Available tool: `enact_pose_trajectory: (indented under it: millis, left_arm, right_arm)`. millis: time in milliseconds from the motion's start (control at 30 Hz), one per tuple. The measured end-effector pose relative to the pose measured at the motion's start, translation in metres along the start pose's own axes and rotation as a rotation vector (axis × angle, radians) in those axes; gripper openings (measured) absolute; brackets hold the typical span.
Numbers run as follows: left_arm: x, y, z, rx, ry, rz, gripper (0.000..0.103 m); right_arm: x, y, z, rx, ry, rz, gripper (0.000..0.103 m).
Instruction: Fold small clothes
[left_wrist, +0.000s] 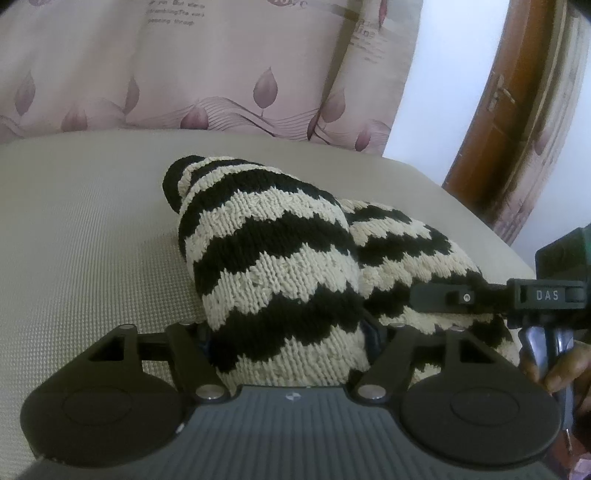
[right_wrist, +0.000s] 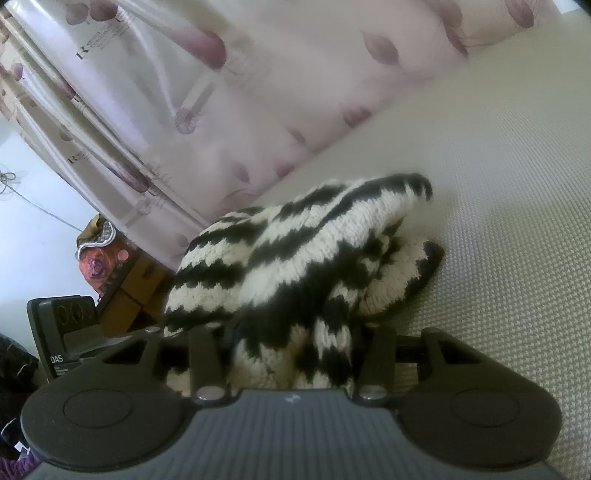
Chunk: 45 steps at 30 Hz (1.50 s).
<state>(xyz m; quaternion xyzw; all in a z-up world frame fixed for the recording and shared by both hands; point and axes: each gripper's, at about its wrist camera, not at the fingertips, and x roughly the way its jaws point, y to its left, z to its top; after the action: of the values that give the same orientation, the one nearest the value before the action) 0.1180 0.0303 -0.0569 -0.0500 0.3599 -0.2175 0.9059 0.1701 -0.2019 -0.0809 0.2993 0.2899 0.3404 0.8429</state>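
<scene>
striped knit (left_wrist: 280, 258) between left gripper (left_wrist: 288, 332) fingers

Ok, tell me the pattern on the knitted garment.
The knitted garment has wavy black and cream zigzag stripes, clearest in the left wrist view.

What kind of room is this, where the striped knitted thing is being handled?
Probably a bedroom or living room at home: a pale woven cushioned surface, a pink leaf-patterned curtain behind it, and a wooden door. The striped knit lies on that surface.
</scene>
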Motion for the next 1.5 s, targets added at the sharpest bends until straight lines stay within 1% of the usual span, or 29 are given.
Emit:
enact_pose_trajectory:
  millis: [133,267,367,433,467,500,600,667,733,833,900,933,967,1000,1067,1100,1133,1200,1300,1333,1400,1500]
  left_arm:
    - [0.002,0.005,-0.001,-0.021,-0.001,0.001,0.076]
    - [0.003,0.007,-0.001,-0.015,-0.004,0.012,0.081]
    - [0.003,0.006,-0.001,0.002,-0.013,0.036,0.089]
    - [0.004,0.007,-0.002,0.005,-0.022,0.055,0.096]
    - [0.004,0.006,-0.004,0.009,-0.03,0.071,0.102]
    - [0.005,0.006,-0.005,0.013,-0.041,0.085,0.103]
    - [0.004,0.006,-0.008,-0.005,-0.065,0.077,0.103]
    - [0.003,0.003,-0.011,0.012,-0.1,0.092,0.103]
    - [-0.002,-0.004,-0.015,0.044,-0.141,0.126,0.103]
    - [-0.01,-0.019,-0.019,0.109,-0.204,0.206,0.103]
    - [-0.014,-0.029,-0.022,0.144,-0.232,0.261,0.103]
    - [-0.016,-0.033,-0.021,0.156,-0.239,0.282,0.103]
    - [-0.018,-0.037,-0.021,0.162,-0.247,0.305,0.103]
    - [-0.02,-0.042,-0.021,0.167,-0.267,0.341,0.103]
    - [-0.025,-0.051,-0.019,0.175,-0.299,0.407,0.103]
    - [-0.029,-0.057,-0.018,0.177,-0.323,0.438,0.103]
    - [-0.032,-0.061,-0.017,0.176,-0.343,0.452,0.103]
    - [-0.042,-0.068,-0.015,0.151,-0.383,0.478,0.103]
    - [-0.054,-0.079,-0.012,0.111,-0.427,0.535,0.103]
    - [-0.059,-0.081,-0.012,0.105,-0.443,0.542,0.103]
    - [-0.068,-0.087,-0.01,0.083,-0.477,0.537,0.103]
    - [-0.083,-0.096,-0.009,0.089,-0.515,0.525,0.103]
  right_arm:
    - [0.002,-0.001,-0.001,0.001,0.001,-0.01,0.046]
    - [0.002,-0.002,-0.003,-0.01,0.002,-0.018,0.047]
    - [0.002,-0.002,-0.003,-0.025,0.005,-0.024,0.049]
    - [0.002,-0.003,-0.003,-0.027,0.006,-0.026,0.05]
    - [0.002,-0.003,-0.003,-0.028,0.006,-0.028,0.051]
    - [0.002,-0.004,-0.003,-0.034,0.006,-0.03,0.053]
    - [0.002,-0.011,-0.005,-0.018,0.003,-0.03,0.057]
    - [0.001,-0.013,-0.006,-0.02,-0.005,-0.032,0.058]
    - [0.0,-0.011,-0.007,-0.026,-0.013,-0.044,0.061]
    - [-0.008,0.007,-0.013,-0.114,-0.057,-0.106,0.061]
    - [-0.015,0.025,-0.02,-0.185,-0.106,-0.184,0.064]
    - [-0.02,0.035,-0.025,-0.225,-0.148,-0.226,0.064]
    - [-0.025,0.042,-0.029,-0.255,-0.179,-0.253,0.067]
    - [-0.029,0.049,-0.034,-0.281,-0.206,-0.272,0.074]
    - [-0.038,0.063,-0.044,-0.324,-0.269,-0.302,0.079]
    - [-0.043,0.07,-0.05,-0.345,-0.305,-0.311,0.08]
    - [-0.048,0.074,-0.054,-0.36,-0.329,-0.313,0.082]
    - [-0.056,0.082,-0.062,-0.387,-0.374,-0.328,0.087]
    - [-0.064,0.093,-0.07,-0.416,-0.415,-0.346,0.088]
    - [-0.066,0.097,-0.073,-0.424,-0.423,-0.347,0.088]
    - [-0.07,0.102,-0.076,-0.43,-0.432,-0.337,0.088]
    - [-0.075,0.109,-0.079,-0.435,-0.436,-0.323,0.089]
